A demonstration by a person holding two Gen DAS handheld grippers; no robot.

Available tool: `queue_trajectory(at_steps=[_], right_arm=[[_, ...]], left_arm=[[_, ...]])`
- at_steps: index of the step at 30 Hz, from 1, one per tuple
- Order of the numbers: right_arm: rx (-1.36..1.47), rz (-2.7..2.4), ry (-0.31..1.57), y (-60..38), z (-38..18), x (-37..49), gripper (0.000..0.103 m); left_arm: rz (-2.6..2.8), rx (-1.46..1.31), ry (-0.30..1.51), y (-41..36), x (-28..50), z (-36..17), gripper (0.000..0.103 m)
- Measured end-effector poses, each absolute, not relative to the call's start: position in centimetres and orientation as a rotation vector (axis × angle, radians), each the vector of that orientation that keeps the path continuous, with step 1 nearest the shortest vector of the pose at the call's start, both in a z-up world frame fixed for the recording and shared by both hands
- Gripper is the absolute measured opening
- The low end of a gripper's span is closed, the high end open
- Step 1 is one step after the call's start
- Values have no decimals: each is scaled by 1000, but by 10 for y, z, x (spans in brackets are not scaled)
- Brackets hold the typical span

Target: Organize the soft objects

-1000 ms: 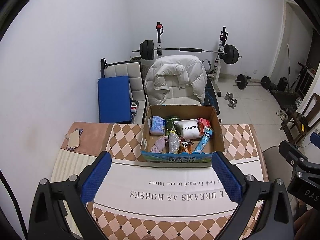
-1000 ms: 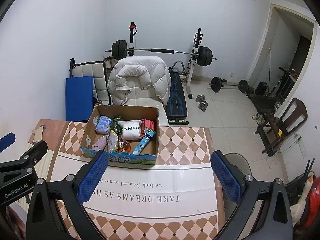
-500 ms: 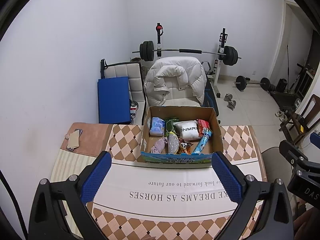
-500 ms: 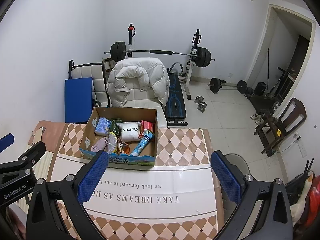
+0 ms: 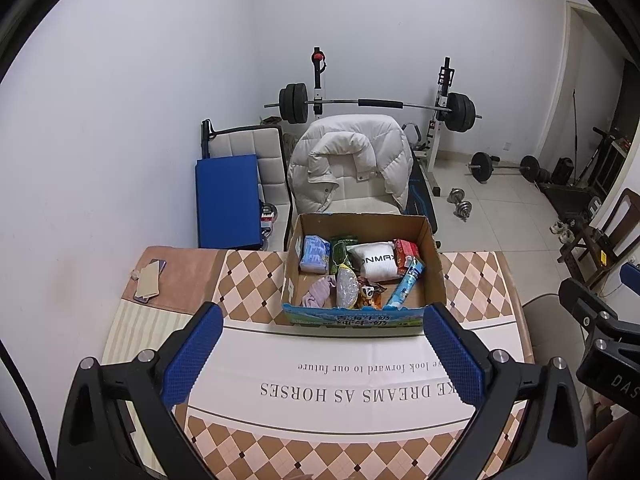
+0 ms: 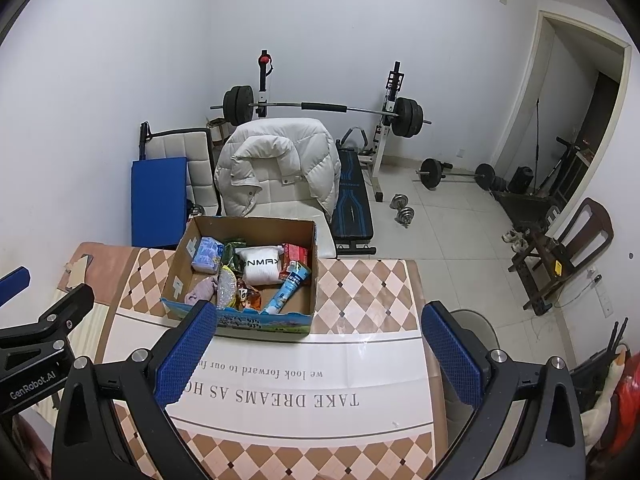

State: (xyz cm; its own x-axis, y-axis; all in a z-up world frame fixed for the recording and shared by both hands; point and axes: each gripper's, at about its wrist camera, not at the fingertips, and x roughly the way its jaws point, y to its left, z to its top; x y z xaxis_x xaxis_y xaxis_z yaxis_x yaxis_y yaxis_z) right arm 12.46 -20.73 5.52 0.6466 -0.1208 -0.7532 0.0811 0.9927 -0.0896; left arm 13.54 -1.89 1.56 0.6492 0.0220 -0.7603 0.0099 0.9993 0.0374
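- Left wrist view: the left gripper [image 5: 320, 354] is wide open and holds nothing.
- The right gripper [image 6: 320, 356] is wide open and empty too.
- Soft things sit in the box [image 5: 362, 316] at 12 o'clock on the table [image 5: 472, 284].
- They may be already packed, or waiting to come out; I cannot tell.

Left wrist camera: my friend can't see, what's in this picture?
An open cardboard box of soft packets sits on a checkered table. The left gripper is open and empty in front of it. Behind are a white jacket and a barbell.
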Motion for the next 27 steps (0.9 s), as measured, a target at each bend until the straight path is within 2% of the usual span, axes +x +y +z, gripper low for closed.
queue_trajectory(at_steps=[27], right_arm=[[-57,-112,853,-206,58,125,103]], left_arm=[[4,41,842,-20,129,21,103]])
